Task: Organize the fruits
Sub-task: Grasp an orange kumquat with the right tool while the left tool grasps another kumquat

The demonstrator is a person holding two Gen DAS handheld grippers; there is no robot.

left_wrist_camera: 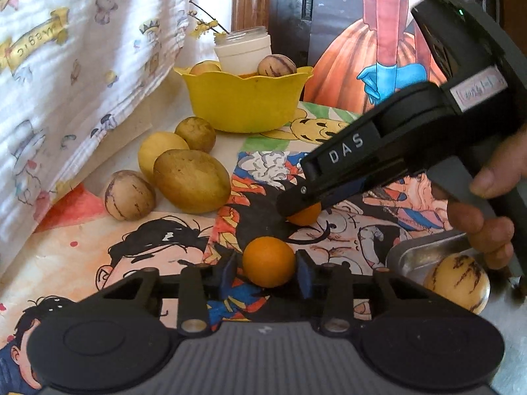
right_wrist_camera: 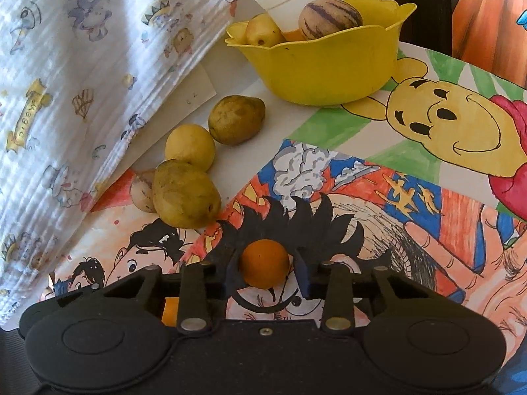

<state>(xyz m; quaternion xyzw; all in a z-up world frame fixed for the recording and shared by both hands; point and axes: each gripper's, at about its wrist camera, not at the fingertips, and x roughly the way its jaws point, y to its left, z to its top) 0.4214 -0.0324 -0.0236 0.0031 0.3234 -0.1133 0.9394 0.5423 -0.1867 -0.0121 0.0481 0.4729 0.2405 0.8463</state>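
Two small oranges lie on the cartoon-printed table cover. In the left wrist view the near orange [left_wrist_camera: 268, 261] sits between the blue pads of my left gripper [left_wrist_camera: 267, 271]. The pads stand close on both sides with a thin gap, so this gripper is open. The far orange [left_wrist_camera: 304, 215] is half hidden under the tip of my right gripper [left_wrist_camera: 296, 205], which a hand [left_wrist_camera: 487, 217] holds. In the right wrist view that orange [right_wrist_camera: 263, 263] rests on the cover with my right gripper [right_wrist_camera: 266, 275] shut on it. A yellow scalloped bowl [left_wrist_camera: 243, 105] [right_wrist_camera: 329, 72] stands behind.
The bowl holds a white jar [left_wrist_camera: 243, 52], a striped fruit [right_wrist_camera: 329, 18] and a yellow fruit [right_wrist_camera: 263, 29]. Several yellow-brown fruits [left_wrist_camera: 191, 181] [right_wrist_camera: 184, 194] cluster left of the oranges. A printed cloth [left_wrist_camera: 82, 65] hangs at left. A metal tray [left_wrist_camera: 425, 256] holding a pale striped fruit [left_wrist_camera: 456, 283] sits at right.
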